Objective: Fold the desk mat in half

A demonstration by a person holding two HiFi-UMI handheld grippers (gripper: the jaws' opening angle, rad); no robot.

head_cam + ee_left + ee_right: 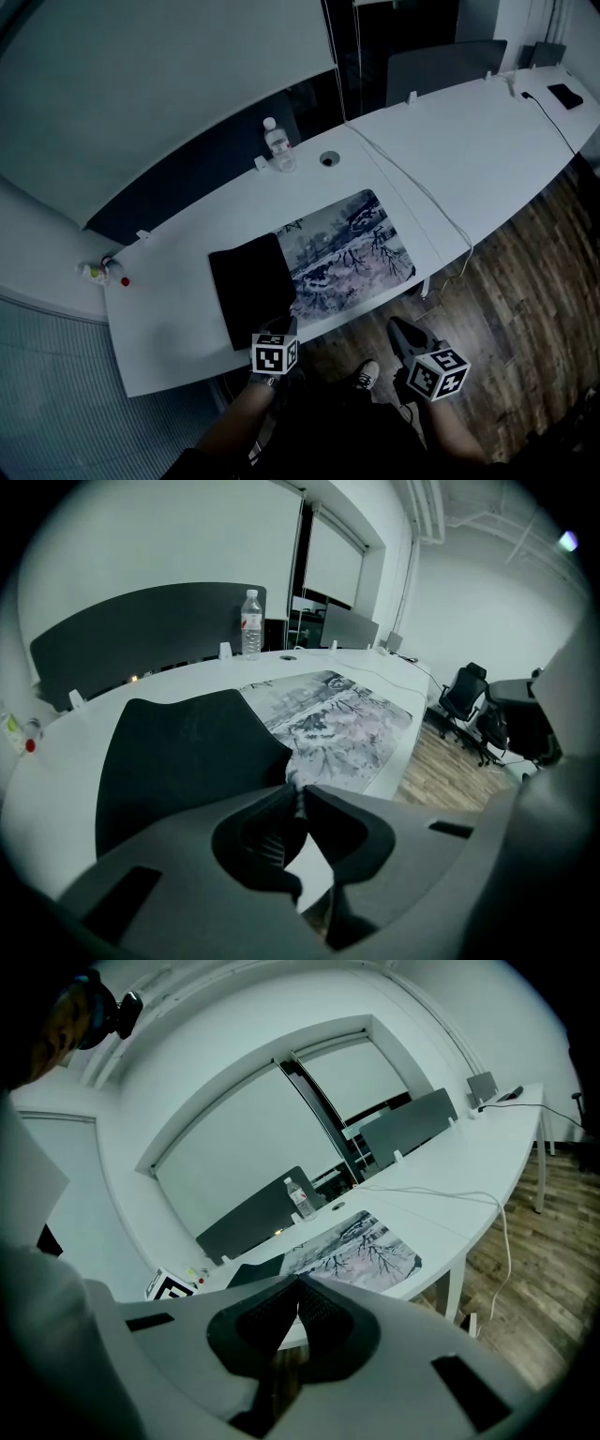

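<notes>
Left gripper (pixel 298 795) jaws pinch desk mat (pixel 330 726) edge

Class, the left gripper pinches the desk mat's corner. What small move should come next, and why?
Probably carry the left gripper rightwards over the desk mat: the turned-over black flap covers under half, and much print lies uncovered.

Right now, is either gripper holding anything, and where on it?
The left gripper pinches the desk mat at the near edge of its folded-over flap; the right gripper is shut and empty.
</notes>
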